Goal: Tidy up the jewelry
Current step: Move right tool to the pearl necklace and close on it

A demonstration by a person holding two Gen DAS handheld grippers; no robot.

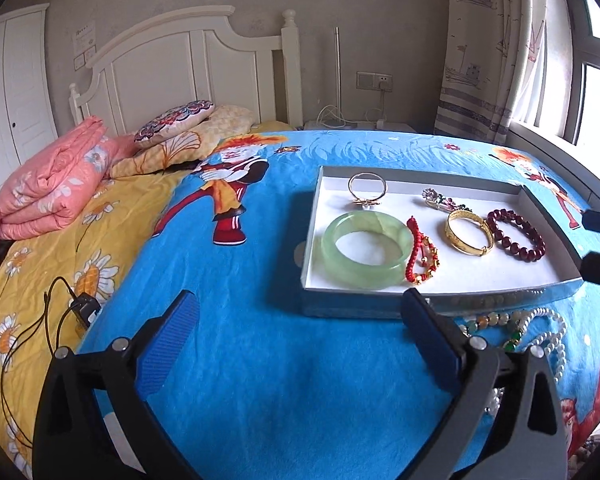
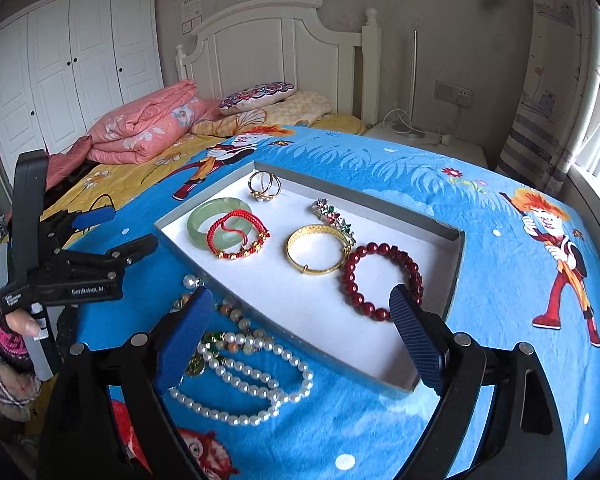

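A shallow white tray [image 1: 548, 270] [image 2: 380, 364] lies on the blue bedspread. In it are a green jade bangle [image 1: 366, 254] [image 2: 198, 216], a red cord bracelet [image 1: 420, 256] [image 2: 236, 236], a gold bangle [image 1: 469, 232] [image 2: 318, 250], a dark red bead bracelet [image 1: 516, 234] [image 2: 380, 276], a gold ring [image 1: 367, 188] [image 2: 263, 186] and a brooch [image 1: 440, 200] [image 2: 332, 216]. A pearl necklace [image 2: 244, 380] [image 1: 548, 328] and a coloured bead string [image 2: 240, 320] lie outside the tray's near edge. My left gripper [image 1: 300, 320] [image 2: 112, 228] is open and empty, left of the tray. My right gripper [image 2: 300, 336] is open and empty above the tray's near edge.
A folded pink quilt [image 1: 56, 192] [image 2: 140, 128] and pillows [image 1: 176, 120] lie at the head of the bed. A black cable and clip [image 1: 80, 308] lie on the yellow sheet. A white wardrobe [image 2: 60, 64], a nightstand [image 2: 420, 140] and a window [image 1: 596, 112] surround the bed.
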